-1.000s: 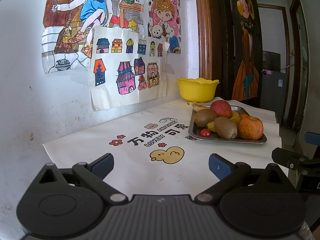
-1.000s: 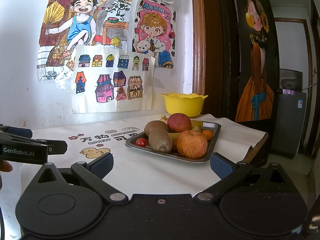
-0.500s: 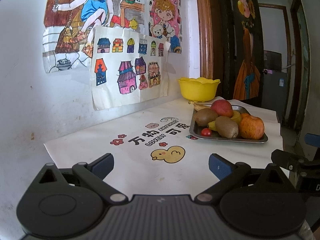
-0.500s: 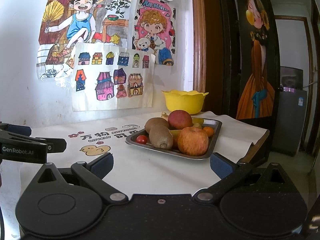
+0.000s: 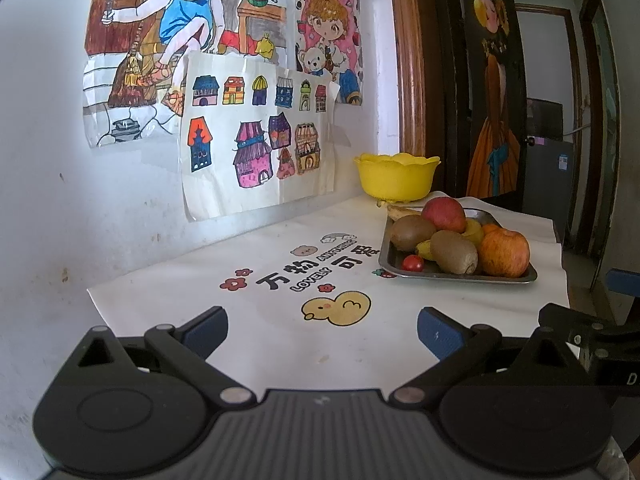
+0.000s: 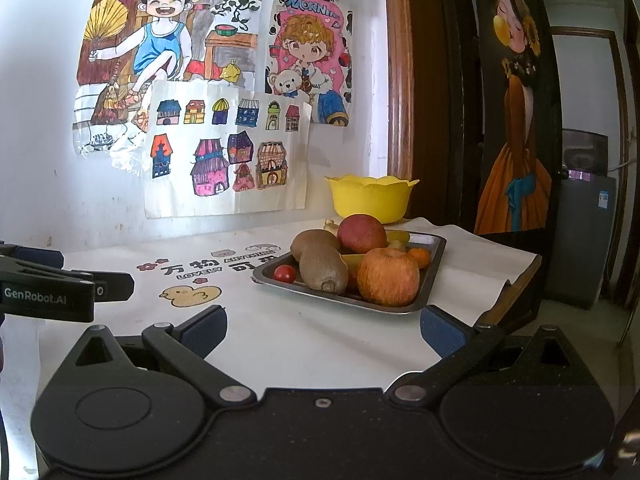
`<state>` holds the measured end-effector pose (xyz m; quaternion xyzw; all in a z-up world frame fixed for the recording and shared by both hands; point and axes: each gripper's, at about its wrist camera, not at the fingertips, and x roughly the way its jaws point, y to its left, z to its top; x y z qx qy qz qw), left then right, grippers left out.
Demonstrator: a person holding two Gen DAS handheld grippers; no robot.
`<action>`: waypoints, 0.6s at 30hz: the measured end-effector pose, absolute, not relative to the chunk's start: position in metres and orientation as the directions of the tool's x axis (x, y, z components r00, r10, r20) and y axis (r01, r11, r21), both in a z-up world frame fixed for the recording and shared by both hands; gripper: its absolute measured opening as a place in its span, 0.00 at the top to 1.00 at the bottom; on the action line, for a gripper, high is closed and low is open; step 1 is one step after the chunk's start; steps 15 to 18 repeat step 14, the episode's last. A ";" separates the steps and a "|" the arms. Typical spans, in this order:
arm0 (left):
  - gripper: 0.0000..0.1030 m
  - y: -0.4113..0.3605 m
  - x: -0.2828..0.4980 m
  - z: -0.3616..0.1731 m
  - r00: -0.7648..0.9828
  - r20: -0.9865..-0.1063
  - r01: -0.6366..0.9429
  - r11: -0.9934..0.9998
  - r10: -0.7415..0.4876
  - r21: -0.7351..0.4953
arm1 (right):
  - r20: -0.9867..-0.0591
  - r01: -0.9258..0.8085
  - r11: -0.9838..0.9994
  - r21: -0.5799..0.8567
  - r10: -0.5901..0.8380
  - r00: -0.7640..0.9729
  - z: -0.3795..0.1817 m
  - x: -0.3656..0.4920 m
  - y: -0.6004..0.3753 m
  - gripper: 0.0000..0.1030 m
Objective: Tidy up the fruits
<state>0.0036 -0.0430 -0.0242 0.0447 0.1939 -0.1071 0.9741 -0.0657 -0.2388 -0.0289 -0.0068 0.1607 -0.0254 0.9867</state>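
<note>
1. Since a second ago, both cameras have crept a little closer to the shallow rectangular steel tray (image 6: 434, 258); it sits slightly larger in both views, and nothing on it has shifted.
2. The left gripper (image 5: 322, 330) stands wide, its blue-padded fingers (image 5: 206, 330) apart with nothing between them, over the white printed cloth on the tabletop (image 5: 248, 332). The right gripper (image 6: 322, 328) is likewise spread wide and empty, just short of the tray's near edge.
3. The fruit is heaped on the tray: two brown fuzzy kiwis (image 6: 323, 268), an orange-red apple (image 6: 388, 278) at the front, a darker red apple (image 6: 362, 234) behind, a small red cherry tomato (image 6: 285, 274), a small orange citrus fruit (image 6: 419, 257), and yellow pieces half buried beneath.
4. A yellow scalloped plastic bowl (image 6: 370, 200) stands just behind the tray by the wall; its inside is hidden from both views.
5. This heap fits fruit awaiting sorting as well as fruit already gathered, so I judge only the approach.
6. If a fruit is to be lifted, I judge the top or outer pieces safest, since the pile leans on itself.
7. Close across the widest part of round fruit, gently; the skin may bruise or slip.
8. Approach from above, keeping the fingers clear of the neighbours and the tray rim.
</note>
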 end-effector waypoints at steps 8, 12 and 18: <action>0.00 -0.045 0.003 -0.027 0.901 -0.393 0.222 0.974 -0.185 0.051 | -0.323 0.049 0.999 -0.019 -0.053 0.945 -0.031 -0.064 -0.239 0.01; 0.00 -0.045 0.004 -0.027 0.900 -0.394 0.224 0.973 -0.187 0.051 | -0.325 0.050 0.999 -0.019 -0.053 0.944 -0.031 -0.064 -0.239 0.01; 0.00 -0.046 0.003 -0.027 0.900 -0.393 0.224 0.973 -0.187 0.051 | -0.324 0.049 0.999 -0.019 -0.052 0.944 -0.031 -0.064 -0.239 0.01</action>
